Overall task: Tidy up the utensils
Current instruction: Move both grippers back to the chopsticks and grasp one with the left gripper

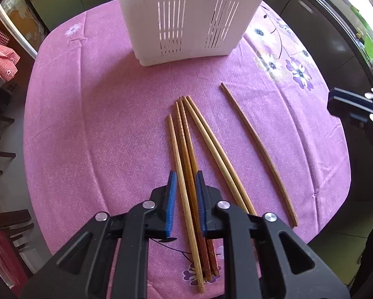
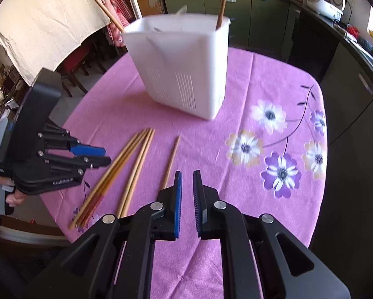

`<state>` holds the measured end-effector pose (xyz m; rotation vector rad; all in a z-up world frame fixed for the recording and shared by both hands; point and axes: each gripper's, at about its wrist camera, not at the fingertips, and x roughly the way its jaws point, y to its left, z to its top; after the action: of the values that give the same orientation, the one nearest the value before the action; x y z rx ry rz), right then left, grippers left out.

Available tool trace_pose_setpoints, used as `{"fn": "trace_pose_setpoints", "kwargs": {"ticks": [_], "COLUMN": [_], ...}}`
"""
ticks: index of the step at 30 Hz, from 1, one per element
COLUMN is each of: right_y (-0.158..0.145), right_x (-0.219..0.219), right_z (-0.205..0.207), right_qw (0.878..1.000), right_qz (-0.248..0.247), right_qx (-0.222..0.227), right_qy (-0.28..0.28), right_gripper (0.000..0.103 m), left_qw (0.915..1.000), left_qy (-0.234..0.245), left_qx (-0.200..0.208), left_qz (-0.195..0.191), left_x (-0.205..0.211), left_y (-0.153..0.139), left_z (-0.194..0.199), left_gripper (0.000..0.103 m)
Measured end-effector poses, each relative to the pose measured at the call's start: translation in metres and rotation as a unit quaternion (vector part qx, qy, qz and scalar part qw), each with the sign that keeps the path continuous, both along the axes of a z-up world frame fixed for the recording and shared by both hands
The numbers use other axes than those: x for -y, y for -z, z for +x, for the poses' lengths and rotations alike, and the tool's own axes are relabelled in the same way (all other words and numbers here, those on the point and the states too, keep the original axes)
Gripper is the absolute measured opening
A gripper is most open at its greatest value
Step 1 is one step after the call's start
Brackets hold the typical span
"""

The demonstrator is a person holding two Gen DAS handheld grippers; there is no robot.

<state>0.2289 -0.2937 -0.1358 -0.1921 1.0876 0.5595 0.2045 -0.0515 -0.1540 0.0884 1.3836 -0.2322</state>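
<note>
Several wooden chopsticks lie on the pink flowered tablecloth (image 1: 87, 124). A bundle of three (image 1: 184, 144) shows in the narrow gap of my left gripper (image 1: 185, 174), which hovers over it, open; the pads do not press on it. Right of the bundle lie a pale pair (image 1: 211, 149) and a single brown chopstick (image 1: 256, 149). The white slotted holder (image 2: 181, 74) stands at the back with a dark chopstick (image 2: 222, 2) and a lighter one (image 2: 106, 10) in it. My right gripper (image 2: 187, 174) hangs over the cloth just right of the single chopstick (image 2: 171, 162), shut to a slit with nothing in it.
In the right wrist view the left gripper (image 2: 106, 156) and the hand (image 2: 14, 196) holding it sit beside the bundle (image 2: 111, 174). The right gripper (image 1: 336, 104) shows at the left view's right edge. Dark cabinets (image 2: 348, 99) and chairs (image 2: 74, 67) ring the table.
</note>
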Motion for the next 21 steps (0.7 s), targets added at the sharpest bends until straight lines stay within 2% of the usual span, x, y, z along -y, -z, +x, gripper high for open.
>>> {"fn": "trace_pose_setpoints", "kwargs": {"ticks": [4,6,7,21], "right_y": [0.023,0.028,0.027,0.029], "right_x": [0.012,0.016,0.017,0.004], "right_z": [-0.005,-0.006,-0.004,-0.006], "right_qw": [1.000,1.000,1.000,0.999], "right_qz": [0.000,0.001,0.003,0.002], "right_qx": [-0.023,-0.027,-0.030,-0.040], "right_qy": [0.004,0.005,0.005,-0.010], "right_gripper": [0.010,0.014,0.017,0.017], "left_qw": [0.9998,0.9995,0.9994,0.9983], "left_qy": [-0.004,-0.005,-0.005,-0.001], "left_qx": [-0.014,-0.021,-0.023,-0.032], "left_qz": [0.015,0.021,0.024,0.048], "left_x": [0.003,0.004,0.004,0.017], "left_y": [0.011,0.015,0.017,0.034], "left_z": [0.003,0.003,0.003,0.003], "left_gripper": [0.010,0.009,0.009,0.008]}}
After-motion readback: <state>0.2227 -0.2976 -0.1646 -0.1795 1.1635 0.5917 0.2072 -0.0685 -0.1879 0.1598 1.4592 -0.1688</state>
